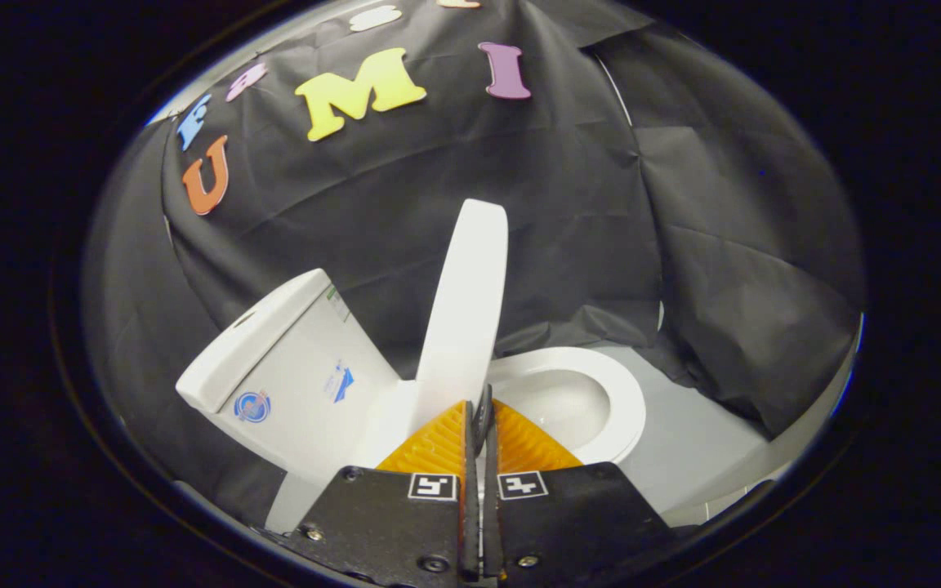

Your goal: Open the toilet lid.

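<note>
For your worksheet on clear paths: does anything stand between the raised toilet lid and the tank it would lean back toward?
Nothing visible does. The toilet lid stands raised just ahead of the gripper, whose fingers are closed together at its lower edge. Between lid and tank lies only open space.

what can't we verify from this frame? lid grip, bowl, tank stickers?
- Grip: gripper fingers sit nearly closed at the raised lid's lower edge; whether both press on it is hidden by the fingers themselves.
- Lid hinge: covered by the fingers.
- Bowl: near part hidden behind the gripper body; water not discernible.
- Tank stickers: too small to make out.
- Toilet base: cut off below by the gripper.
</note>
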Demonstrator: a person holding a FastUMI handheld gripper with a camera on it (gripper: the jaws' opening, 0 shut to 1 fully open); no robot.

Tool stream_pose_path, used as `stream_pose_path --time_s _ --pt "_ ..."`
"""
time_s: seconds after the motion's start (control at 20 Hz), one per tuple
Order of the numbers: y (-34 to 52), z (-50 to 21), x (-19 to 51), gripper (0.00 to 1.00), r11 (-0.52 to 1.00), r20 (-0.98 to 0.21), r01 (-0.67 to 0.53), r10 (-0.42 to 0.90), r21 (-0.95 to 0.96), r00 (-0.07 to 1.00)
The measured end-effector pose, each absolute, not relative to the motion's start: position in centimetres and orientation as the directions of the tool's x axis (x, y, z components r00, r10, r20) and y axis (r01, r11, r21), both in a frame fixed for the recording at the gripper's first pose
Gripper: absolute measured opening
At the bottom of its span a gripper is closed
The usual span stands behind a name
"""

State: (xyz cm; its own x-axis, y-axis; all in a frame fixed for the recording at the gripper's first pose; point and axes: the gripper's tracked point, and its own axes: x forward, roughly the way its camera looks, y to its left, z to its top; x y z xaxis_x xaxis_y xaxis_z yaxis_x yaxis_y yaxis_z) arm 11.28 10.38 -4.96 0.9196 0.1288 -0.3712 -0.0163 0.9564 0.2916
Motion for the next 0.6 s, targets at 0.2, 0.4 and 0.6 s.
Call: stream_pose_path --time_s 0.2,0.4,0.6 --pt "12.7 -4.0 11.3 0.06 0.972 -0.367 -0.023 0.11 0.233 0.924" --pt "14.0 -3.1 10.9 0.06 0.983 -0.351 -0.039 0.101 0.18 0.931" --pt "15.6 -2.5 11.1 0.07 0.985 -0.346 -0.053 0.108 0.163 0.932"
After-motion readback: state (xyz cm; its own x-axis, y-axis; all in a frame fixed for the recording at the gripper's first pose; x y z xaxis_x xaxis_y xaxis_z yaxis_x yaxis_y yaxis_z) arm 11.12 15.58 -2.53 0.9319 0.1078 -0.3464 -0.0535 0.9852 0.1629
